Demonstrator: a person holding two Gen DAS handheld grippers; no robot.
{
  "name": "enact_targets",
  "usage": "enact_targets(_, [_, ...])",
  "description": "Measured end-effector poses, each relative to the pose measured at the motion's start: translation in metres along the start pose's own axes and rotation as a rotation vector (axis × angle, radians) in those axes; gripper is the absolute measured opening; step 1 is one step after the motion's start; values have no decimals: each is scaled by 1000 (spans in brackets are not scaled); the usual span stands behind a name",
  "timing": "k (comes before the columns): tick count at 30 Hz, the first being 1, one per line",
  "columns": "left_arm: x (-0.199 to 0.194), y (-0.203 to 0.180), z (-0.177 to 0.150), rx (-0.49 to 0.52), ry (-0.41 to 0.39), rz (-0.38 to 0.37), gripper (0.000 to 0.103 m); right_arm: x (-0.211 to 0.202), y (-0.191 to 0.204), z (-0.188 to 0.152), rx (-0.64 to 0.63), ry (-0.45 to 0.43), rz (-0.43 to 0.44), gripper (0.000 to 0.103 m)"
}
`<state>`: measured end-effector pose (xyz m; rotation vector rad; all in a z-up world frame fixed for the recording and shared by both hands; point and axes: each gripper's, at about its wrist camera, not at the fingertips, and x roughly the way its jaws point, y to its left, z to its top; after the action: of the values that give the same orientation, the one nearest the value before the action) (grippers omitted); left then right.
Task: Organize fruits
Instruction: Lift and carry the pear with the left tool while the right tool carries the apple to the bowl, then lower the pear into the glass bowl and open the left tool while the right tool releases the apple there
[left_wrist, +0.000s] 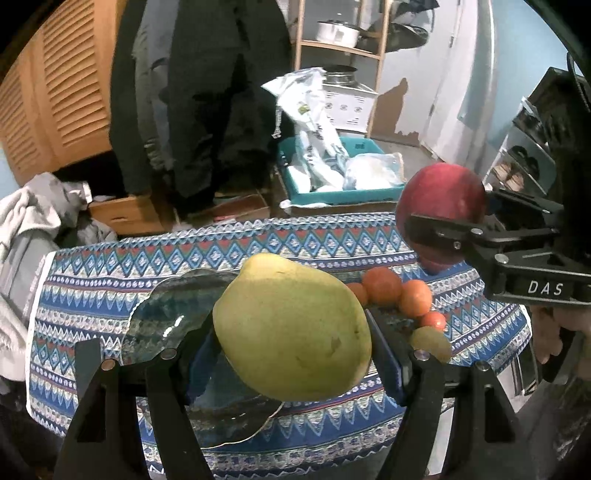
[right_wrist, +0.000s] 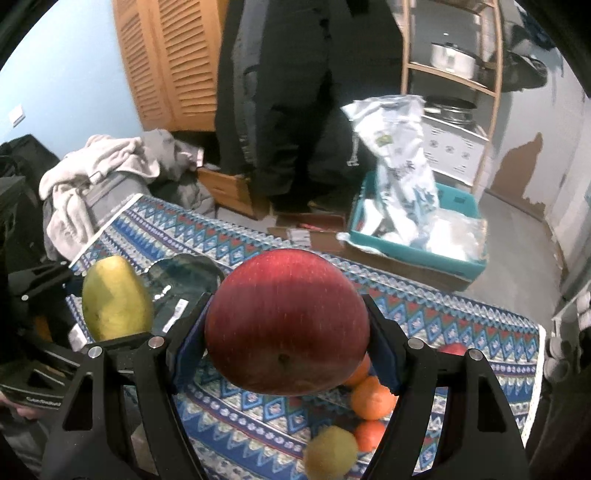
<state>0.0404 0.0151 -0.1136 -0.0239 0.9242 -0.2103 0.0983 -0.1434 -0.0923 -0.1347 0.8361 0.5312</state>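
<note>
Carrying two fruits at once, both lifted clear of the patterned tablecloth (left_wrist: 110, 295): left gripper (left_wrist: 291, 354) clamped on the yellow-green mango (left_wrist: 291, 332), filling the lower centre of the left wrist view, right gripper (right_wrist: 288, 347) clamped on the red apple (right_wrist: 288, 325), centre of the right wrist view. Seen across from the left camera, same apple at the right edge of the frame, pinched between black fingers and hanging above the cloth; seen from the right camera, same mango at the left edge, just beside a dark glass plate (right_wrist: 184, 280). Plate lying on the cloth directly behind and under the mango in the left view, apparently holding nothing yet. Left on the cloth, a loose cluster of small fruit near the apple: several oranges (left_wrist: 382, 286), one small red fruit (left_wrist: 434, 320), one small greenish-yellow fruit (left_wrist: 430, 341), the latter blurred at the bottom of the right view. Step in hand, by the look of it: transport, mid-air, ahead of placing. Next move likely calls for lowering the mango onto the plate, easing the fingers apart only once it rests steady, since the rounded shape may roll; then bringing the apple over alongside, minding that the two grippers do not collide above the plate.
</note>
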Motion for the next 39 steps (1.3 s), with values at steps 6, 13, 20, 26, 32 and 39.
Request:
enact_targets(6, [2, 26, -8, -45, 11, 19, 75, 19, 25, 8, -30, 21, 33, 76])
enact_targets(13, [12, 58, -18, -93, 39, 51, 75, 46, 52, 17, -57, 57, 72, 76])
enact_targets(20, [30, 93, -37, -153, 92, 79, 75, 83, 75, 20, -73, 113, 120, 76])
enact_targets(26, [45, 112, -55, -188, 140, 95, 75, 115, 92, 15, -70, 180, 159, 76])
enact_targets(32, [63, 127, -68, -231, 197, 87, 75, 142, 108, 5, -86, 242, 165, 76])
enact_targets(39, [81, 138, -81, -252, 256, 91, 75, 164, 118, -6, -85, 307, 179, 76])
